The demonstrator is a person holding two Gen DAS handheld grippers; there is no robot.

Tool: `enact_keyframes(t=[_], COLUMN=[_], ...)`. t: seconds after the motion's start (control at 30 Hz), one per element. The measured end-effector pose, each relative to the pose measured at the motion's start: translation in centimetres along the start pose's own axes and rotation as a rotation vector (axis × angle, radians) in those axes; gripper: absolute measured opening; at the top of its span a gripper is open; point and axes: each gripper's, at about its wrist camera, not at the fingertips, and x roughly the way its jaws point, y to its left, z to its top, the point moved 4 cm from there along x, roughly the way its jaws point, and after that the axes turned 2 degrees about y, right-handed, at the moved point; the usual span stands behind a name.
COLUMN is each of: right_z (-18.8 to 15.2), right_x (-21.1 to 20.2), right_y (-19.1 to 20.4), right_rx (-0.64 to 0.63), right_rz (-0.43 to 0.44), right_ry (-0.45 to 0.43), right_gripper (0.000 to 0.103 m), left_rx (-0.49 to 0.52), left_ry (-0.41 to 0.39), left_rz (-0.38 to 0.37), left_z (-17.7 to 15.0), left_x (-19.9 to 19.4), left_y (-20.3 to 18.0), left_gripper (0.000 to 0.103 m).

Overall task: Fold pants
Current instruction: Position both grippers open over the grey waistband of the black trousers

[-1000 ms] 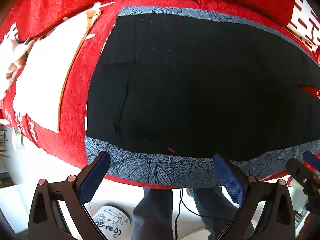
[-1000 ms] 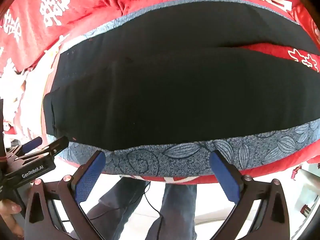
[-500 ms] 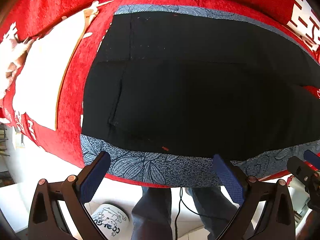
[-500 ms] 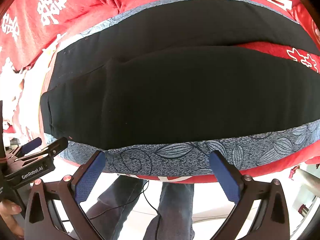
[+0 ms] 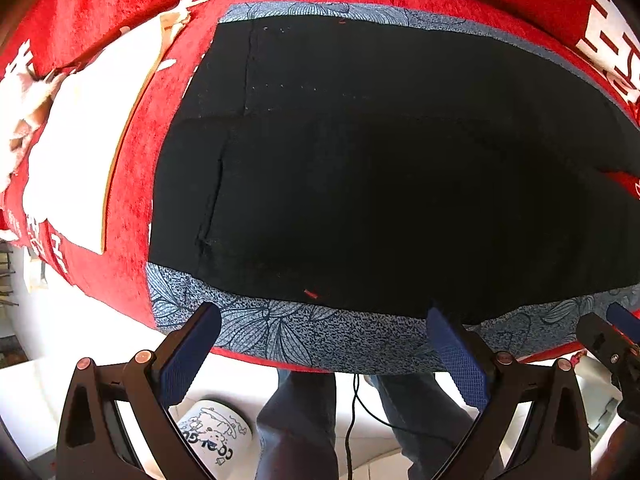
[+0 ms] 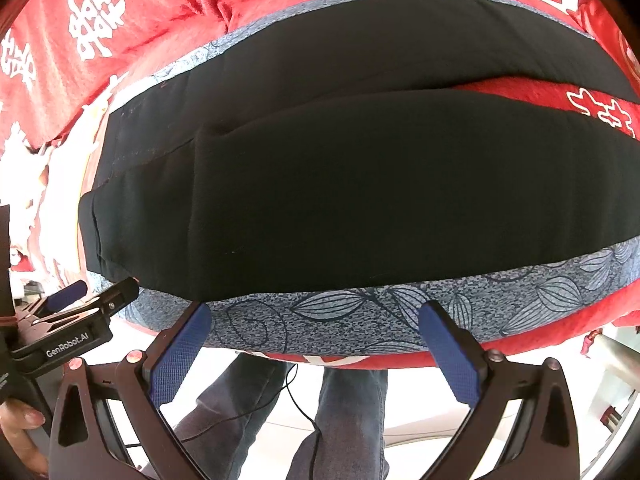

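Black pants [image 5: 380,168] with blue-grey leaf-patterned side bands [image 5: 288,332] lie spread flat on a red cloth, waist to the left, legs running right. In the right wrist view the two legs [image 6: 400,192] part toward the right, with red cloth showing between them. My left gripper [image 5: 324,344] is open and empty, over the near patterned band by the waist end. My right gripper [image 6: 316,340] is open and empty, over the near band [image 6: 360,312] further along the leg. The left gripper [image 6: 80,304] also shows at the left of the right wrist view.
The red cloth [image 5: 120,280] with white characters covers the table. A folded white garment [image 5: 88,152] lies to the left of the waist. The table's near edge is just below the grippers; the person's legs [image 5: 296,428], a cable and a white printed object [image 5: 212,436] are on the floor.
Both grippers have moved slightly forward and lower toward the near edge of the pants. The pants have not moved and both grippers stay open.
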Motion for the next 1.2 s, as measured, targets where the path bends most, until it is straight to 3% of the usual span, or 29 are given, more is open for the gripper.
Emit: enact_keyframes(t=[0.77,1.2], right_z=[-0.2,-1.4], right_x=[0.8,1.6], right_y=[-0.4,1.1], right_rx=[-0.031,0.029], right_rz=[0.004,-0.012], right_ry=[0.027,0.034], right_gripper=[0.103,0.103], left_rx=[-0.03,0.064], left_ry=[0.002,-0.009], left_rz=[0.041,0.045], left_z=[-2.2,-1.4], left_x=[0.4,1.0], left_y=[-0.2,0.7], left_gripper=[0.103,0.103])
